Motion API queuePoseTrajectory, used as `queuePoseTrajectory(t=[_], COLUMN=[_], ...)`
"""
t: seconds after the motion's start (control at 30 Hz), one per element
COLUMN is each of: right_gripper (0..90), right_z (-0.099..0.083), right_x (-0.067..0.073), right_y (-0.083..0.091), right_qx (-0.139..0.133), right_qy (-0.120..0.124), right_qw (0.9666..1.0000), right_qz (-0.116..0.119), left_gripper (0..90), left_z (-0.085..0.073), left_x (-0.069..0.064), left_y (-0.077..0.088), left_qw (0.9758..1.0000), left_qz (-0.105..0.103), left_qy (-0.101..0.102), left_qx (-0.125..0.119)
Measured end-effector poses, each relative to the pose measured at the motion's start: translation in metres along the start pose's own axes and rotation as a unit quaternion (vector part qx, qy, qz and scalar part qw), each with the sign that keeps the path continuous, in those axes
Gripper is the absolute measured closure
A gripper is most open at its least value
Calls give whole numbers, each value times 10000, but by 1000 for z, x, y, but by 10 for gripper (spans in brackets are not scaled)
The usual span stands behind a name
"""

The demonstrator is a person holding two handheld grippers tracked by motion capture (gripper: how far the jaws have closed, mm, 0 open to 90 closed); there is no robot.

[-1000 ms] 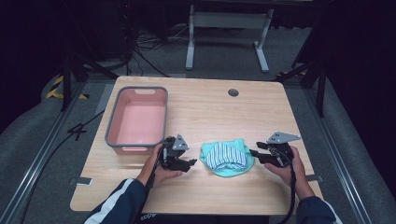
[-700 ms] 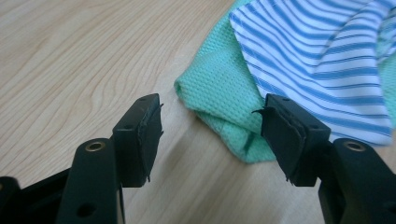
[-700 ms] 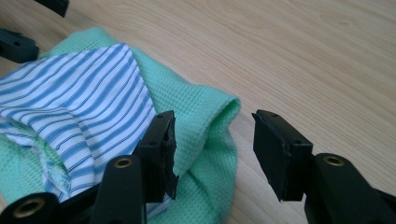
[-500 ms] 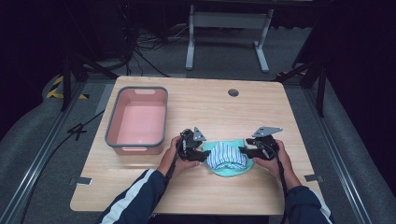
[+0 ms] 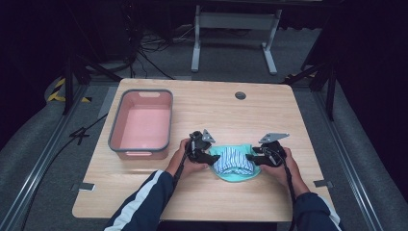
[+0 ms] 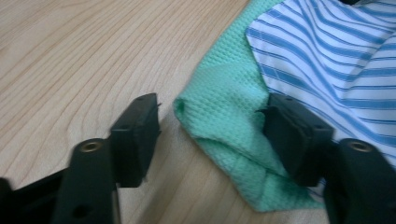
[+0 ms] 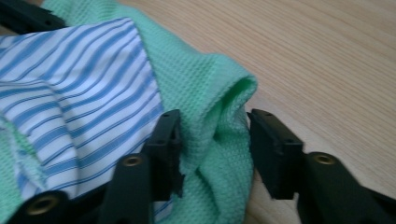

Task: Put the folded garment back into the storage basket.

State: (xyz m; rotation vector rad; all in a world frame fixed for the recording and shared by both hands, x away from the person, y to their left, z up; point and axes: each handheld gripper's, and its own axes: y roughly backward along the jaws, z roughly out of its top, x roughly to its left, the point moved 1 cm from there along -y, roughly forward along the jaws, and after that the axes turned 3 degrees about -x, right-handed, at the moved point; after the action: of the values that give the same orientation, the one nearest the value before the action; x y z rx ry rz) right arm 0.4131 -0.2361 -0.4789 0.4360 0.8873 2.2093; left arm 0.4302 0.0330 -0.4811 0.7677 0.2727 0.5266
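A green waffle cloth [image 5: 234,174] lies near the table's front edge with a blue-and-white striped cloth [image 5: 232,160] bunched on top. My left gripper [image 5: 210,158] is at the pile's left edge. In the left gripper view it [image 6: 212,130] is open around a fold of green cloth [image 6: 224,116]; one pad touches the fold, the other stands apart. My right gripper [image 5: 252,158] is at the right edge. Its jaws [image 7: 215,144] have just been closing, and both pads now press a raised fold of green cloth [image 7: 219,112]. The striped cloth [image 7: 79,88] lies beside that fold.
A pink bin with a grey rim [image 5: 114,136] stands at the left of the wooden table [image 5: 269,110], nothing in it. A round cable hole [image 5: 240,95] is at the back. The person's forearms come in from the front edge.
Both hands have moved inward to the cloth pile from either side. The right gripper's jaws have narrowed onto the green fold.
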Motion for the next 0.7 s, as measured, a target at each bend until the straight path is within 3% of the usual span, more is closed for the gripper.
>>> queuePoseTrajectory(t=[0.03,0.23,0.4,0.57,0.7], right_gripper=[649,770,800,818,823], right_z=[0,1,1,-1,1], right_x=[1,5,7,7,8], right_y=[0,1,1,3,7], right_qx=[27,68,68,-1,-81], right_qy=[28,-65,-154,-266,-315], right_qw=[10000,9999,9998,9996,9994], right_qz=[26,82,47,72,97], left_gripper=[470,647,721,827,848], left_z=[1,2,5,9,11], left_x=[0,3,3,4,4], left_y=[1,0,-2,0,2], left_qw=[10000,9999,9999,10000,10000], left_qz=[-19,-138,-150,-24,19], left_qy=[-49,-58,20,-36,-67], left_qx=[40,-34,-10,-44,-45])
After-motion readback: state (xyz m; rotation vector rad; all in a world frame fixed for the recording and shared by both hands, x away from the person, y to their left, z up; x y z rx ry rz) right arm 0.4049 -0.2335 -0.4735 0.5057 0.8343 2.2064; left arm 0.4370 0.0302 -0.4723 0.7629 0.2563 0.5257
